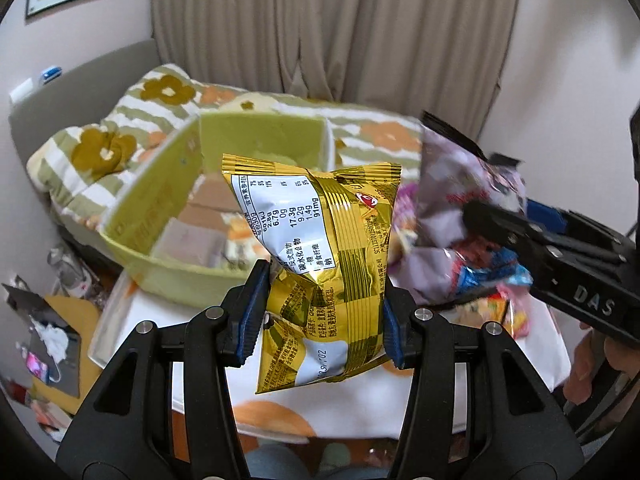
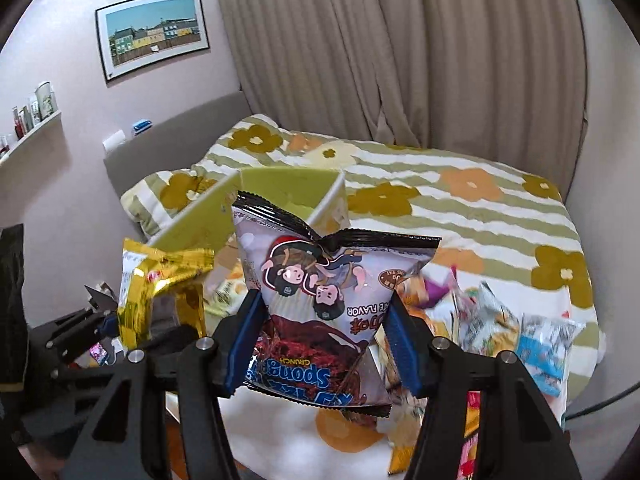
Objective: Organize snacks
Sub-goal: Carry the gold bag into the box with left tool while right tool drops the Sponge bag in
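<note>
My left gripper point(image 1: 320, 312) is shut on a gold snack bag point(image 1: 320, 256), held up in the air with its white nutrition label facing me. In the right wrist view the same gold snack bag point(image 2: 160, 288) hangs at the left. My right gripper point(image 2: 326, 332) is shut on a purple chocolate sponge-crunch bag point(image 2: 316, 312) with cartoon figures; that purple bag point(image 1: 460, 216) also shows at the right of the left wrist view. Behind both bags stands a green bin point(image 1: 168, 216) with several flat packets inside. The green bin point(image 2: 280, 188) rises just beyond the purple bag.
A heap of loose snack packets point(image 2: 500, 328) lies on the flowered cloth point(image 2: 460, 208) to the right. A bed with a striped flowered quilt, beige curtains point(image 2: 400, 48) and a wall shelf point(image 2: 32, 132) lie beyond. Clutter sits on the floor point(image 1: 52, 336) at left.
</note>
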The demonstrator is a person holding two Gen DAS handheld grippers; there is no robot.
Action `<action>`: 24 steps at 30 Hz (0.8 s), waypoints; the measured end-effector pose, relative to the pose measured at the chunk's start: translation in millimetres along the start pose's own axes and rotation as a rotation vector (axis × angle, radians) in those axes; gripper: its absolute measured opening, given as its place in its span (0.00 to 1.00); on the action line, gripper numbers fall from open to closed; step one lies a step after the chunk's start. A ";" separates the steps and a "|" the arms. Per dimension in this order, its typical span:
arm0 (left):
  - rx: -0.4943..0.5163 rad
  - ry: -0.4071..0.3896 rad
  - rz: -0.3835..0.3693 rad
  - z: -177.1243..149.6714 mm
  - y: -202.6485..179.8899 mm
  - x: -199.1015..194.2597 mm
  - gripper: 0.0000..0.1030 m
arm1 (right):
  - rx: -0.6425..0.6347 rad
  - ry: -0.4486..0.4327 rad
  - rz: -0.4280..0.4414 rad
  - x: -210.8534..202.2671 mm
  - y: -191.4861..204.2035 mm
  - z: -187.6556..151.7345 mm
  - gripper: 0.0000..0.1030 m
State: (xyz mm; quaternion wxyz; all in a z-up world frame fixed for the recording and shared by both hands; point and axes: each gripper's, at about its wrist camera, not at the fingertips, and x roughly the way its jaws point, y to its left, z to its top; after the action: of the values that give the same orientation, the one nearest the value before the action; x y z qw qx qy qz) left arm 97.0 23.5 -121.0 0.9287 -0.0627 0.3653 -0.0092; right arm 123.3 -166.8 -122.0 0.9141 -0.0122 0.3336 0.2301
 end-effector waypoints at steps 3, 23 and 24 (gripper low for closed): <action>-0.008 -0.019 0.005 20.6 19.6 1.7 0.44 | -0.015 -0.016 0.001 0.4 8.3 15.6 0.53; 0.084 0.169 -0.039 158.5 150.6 138.7 0.44 | 0.006 0.013 -0.056 127.0 78.6 130.3 0.53; 0.090 0.187 -0.049 159.8 153.1 147.2 0.44 | 0.014 0.019 -0.063 131.4 78.1 130.9 0.53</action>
State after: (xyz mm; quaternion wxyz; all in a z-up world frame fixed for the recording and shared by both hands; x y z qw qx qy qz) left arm 309.1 183.6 -123.7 0.8919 -0.0288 0.4480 -0.0540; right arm 257.2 -19.8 -90.9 0.9177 -0.0186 0.3435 0.1988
